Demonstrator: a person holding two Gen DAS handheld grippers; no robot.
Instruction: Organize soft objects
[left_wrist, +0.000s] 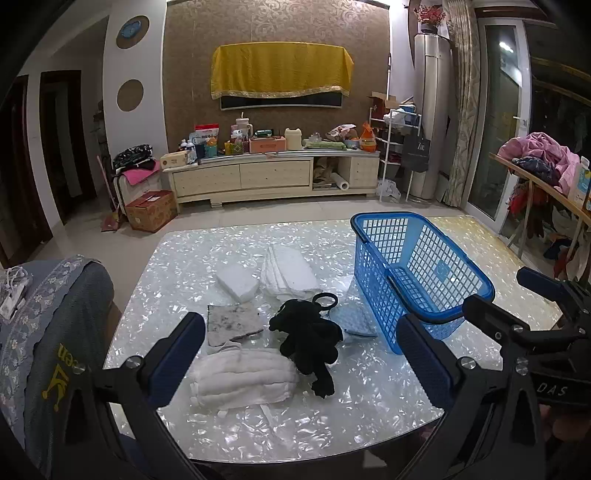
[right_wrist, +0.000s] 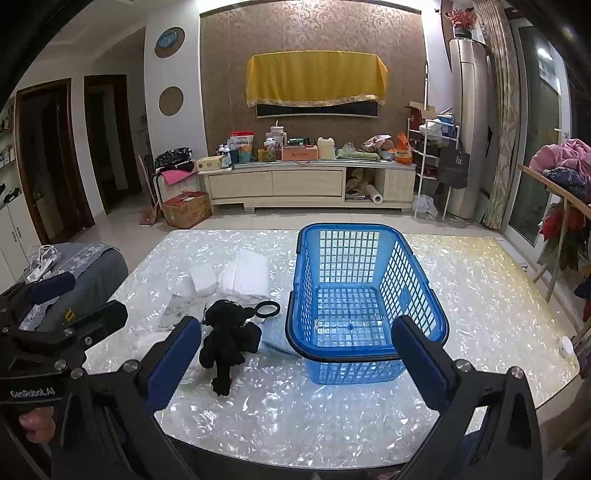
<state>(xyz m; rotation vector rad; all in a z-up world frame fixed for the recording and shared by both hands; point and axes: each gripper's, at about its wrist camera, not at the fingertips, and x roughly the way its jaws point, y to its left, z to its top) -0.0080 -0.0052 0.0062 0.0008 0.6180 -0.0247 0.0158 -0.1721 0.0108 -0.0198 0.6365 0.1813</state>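
A black plush toy with a ring lies mid-table, also in the right wrist view. Around it lie a folded white cloth, a stained grey cloth, a white sponge block, a stack of white towels and a light blue cloth. An empty blue plastic basket stands to their right, seen also in the right wrist view. My left gripper is open and empty above the near cloths. My right gripper is open and empty in front of the basket.
The shiny pearl-pattern table ends close in front of me. A chair with a grey-blue cover stands at its left. A small white round object lies at the table's right edge. A cluttered TV cabinet stands at the far wall.
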